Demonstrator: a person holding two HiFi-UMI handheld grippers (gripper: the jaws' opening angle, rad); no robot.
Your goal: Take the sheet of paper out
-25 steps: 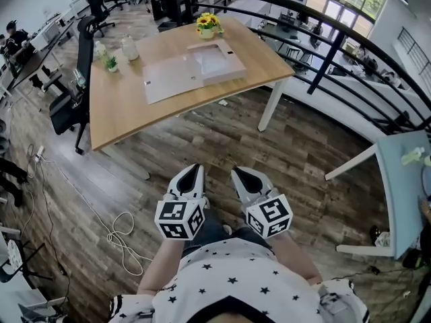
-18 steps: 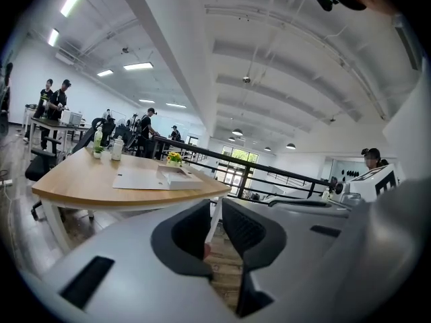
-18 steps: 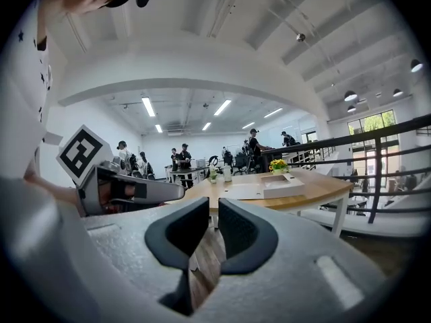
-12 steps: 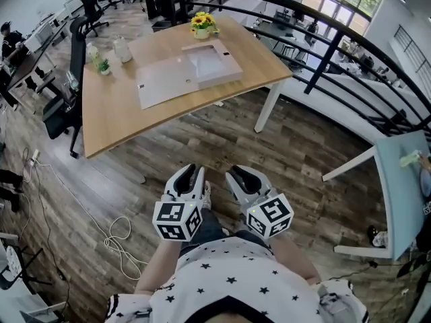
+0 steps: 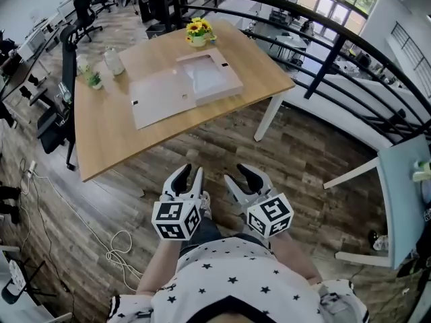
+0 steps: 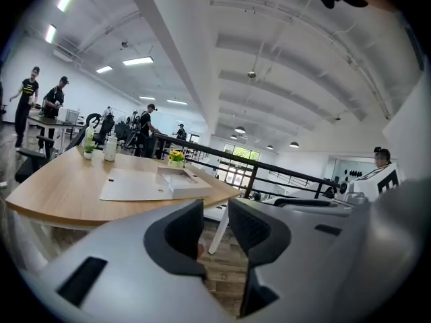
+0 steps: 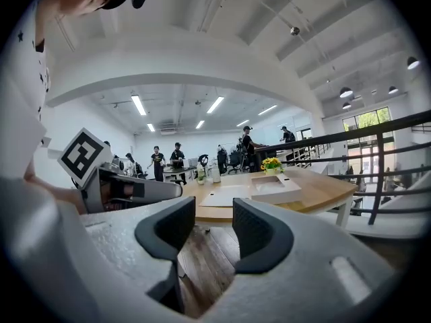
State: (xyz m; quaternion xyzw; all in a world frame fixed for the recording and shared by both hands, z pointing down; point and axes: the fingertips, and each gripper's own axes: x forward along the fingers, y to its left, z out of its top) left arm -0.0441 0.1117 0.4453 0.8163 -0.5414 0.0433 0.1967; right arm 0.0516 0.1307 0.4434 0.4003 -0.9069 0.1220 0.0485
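Seating was noted at the far left: a black office chair (image 5: 66, 52) stood at the end of a wooden table (image 5: 108, 140). On that table, from left to right, were recorded a small potted plant (image 5: 94, 79), a pale bottle (image 5: 113, 61), a flat pale board (image 5: 161, 98) lying on the top, and a shallow open box (image 5: 219, 94) set against the board's right edge. A pot of sunflowers (image 5: 197, 31) was found just behind the box. The sheet of paper (image 5: 205, 76) was judged to lie flat inside the box, though it could not be clearly told from the box's pale floor.

The left gripper (image 5: 190, 173) was held low in front of the person's body, well apart from the table. Its jaws had just been opening and were found spread wide, with nothing between them. The right gripper (image 5: 244, 178) was held just beside it and likewise pointed toward the table. Its jaws had also just been opening and were found wide and empty.

A black railing (image 5: 323, 52) was seen past the table's right side, and a pale blue table (image 5: 404, 194) was recorded at the far right.
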